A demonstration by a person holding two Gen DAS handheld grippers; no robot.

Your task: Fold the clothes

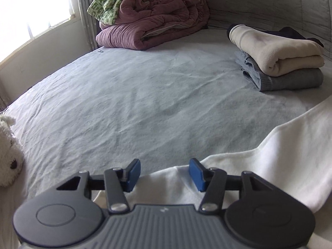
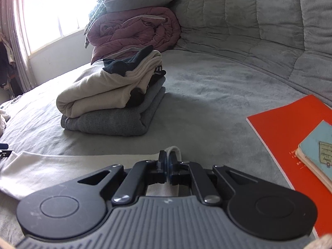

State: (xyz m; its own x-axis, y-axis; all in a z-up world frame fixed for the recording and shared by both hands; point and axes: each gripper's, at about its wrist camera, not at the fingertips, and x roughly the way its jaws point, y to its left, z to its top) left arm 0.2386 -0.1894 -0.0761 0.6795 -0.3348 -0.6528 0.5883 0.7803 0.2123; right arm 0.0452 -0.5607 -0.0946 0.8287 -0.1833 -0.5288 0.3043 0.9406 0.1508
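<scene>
Right hand-held gripper first: its jaws are pressed together, pinching a small fold of the white garment at its edge, with a loop of the cloth poking up just past the pads. Over on my left hand-held gripper, the blue pads stand spread about halfway, and nothing is pressed between them; they hang just above the near edge of that same white garment, which lies flat on the bed and runs away to the right. Beside my left, at the bed's edge, sits a fluffy white soft toy. To my right lies an orange notebook with a small blue booklet on top of it. Further out, a folded stack: cream garment on a grey one, something dark tucked on top. At the back, by the bright window, a maroon quilt is bundled up with a green patterned cloth on it.
</scene>
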